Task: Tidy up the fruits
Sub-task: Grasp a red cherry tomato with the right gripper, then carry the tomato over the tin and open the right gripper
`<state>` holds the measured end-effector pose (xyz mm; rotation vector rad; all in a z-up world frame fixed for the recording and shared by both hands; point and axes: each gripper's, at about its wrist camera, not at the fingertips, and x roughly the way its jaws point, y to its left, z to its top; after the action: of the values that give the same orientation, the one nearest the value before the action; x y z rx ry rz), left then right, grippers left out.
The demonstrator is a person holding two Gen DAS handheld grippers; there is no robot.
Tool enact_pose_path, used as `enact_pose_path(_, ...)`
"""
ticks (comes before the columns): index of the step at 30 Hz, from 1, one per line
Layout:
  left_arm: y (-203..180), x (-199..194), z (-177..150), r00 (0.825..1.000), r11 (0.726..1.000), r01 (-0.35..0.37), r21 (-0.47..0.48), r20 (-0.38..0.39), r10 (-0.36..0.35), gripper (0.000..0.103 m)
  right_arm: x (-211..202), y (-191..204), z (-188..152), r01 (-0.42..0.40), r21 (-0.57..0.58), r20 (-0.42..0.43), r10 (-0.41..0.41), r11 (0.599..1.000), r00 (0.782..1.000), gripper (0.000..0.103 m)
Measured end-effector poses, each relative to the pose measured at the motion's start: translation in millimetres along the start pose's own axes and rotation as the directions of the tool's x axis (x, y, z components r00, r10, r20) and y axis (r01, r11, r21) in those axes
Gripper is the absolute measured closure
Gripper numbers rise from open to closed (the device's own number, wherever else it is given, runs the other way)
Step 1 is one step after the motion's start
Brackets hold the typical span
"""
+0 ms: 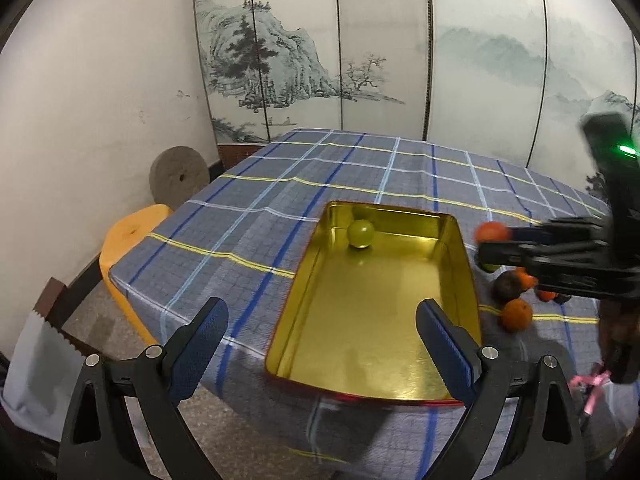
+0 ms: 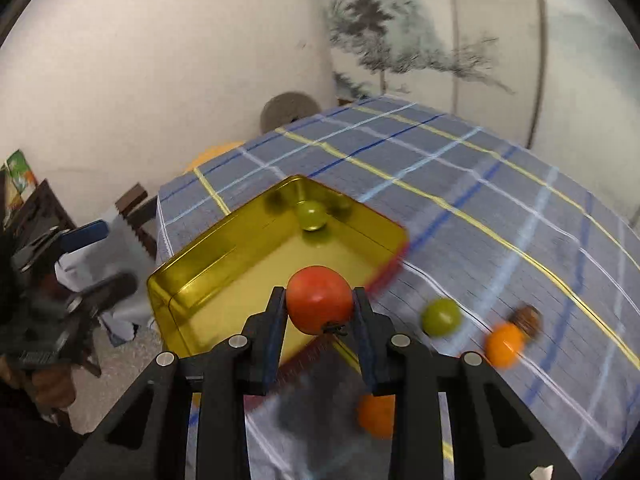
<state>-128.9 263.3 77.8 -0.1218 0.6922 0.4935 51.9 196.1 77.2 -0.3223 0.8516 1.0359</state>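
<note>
A gold tin tray (image 1: 460, 264) (image 2: 224, 256) lies on the plaid tablecloth with one green fruit (image 1: 361, 233) (image 2: 311, 214) in its far corner. My right gripper (image 2: 319, 304) is shut on a red-orange fruit (image 2: 319, 299) and holds it above the tray's near edge; it also shows in the left wrist view (image 1: 490, 240). My left gripper (image 1: 320, 320) is open and empty, hovering over the tray's near end. On the cloth right of the tray lie a green fruit (image 2: 441, 317), oranges (image 2: 505, 345) (image 2: 376, 414) (image 1: 517, 315) and a dark fruit (image 2: 527, 318) (image 1: 506, 286).
The table (image 1: 280, 184) stands before a painted folding screen (image 1: 320, 48). A round stone disc (image 1: 178, 178) and a yellow wooden stool (image 1: 132, 236) stand at the table's far left. A chair with cloth (image 2: 120, 232) is left of the table.
</note>
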Motion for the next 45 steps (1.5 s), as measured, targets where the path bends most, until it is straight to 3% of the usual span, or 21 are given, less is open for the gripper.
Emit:
enact_pose_path(10, 13.5, 5.7, -5.9, 0.999, 0.999, -0.031, -0.007, -0.03, 0.031, 0.008, 88.5, -1.3, 29.1, 0.026, -0.003, -0.152, -0.026, 1.0, 0.988, 0.074)
enact_pose_path(30, 19.3, 15.7, -15.9, 0.997, 0.999, -0.035, 0.013, -0.071, 0.036, 0.008, 134.7, -8.8, 52.0, 0.125, 0.05, -0.218, -0.111, 0.991, 0.97, 0.073)
enact_pose_path(45, 18.8, 20.3, -17.2, 0.995, 0.999, -0.032, 0.018, -0.089, 0.034, 0.008, 144.7, 3.6, 53.2, 0.119, 0.016, -0.23, -0.112, 0.993, 0.967, 0.073)
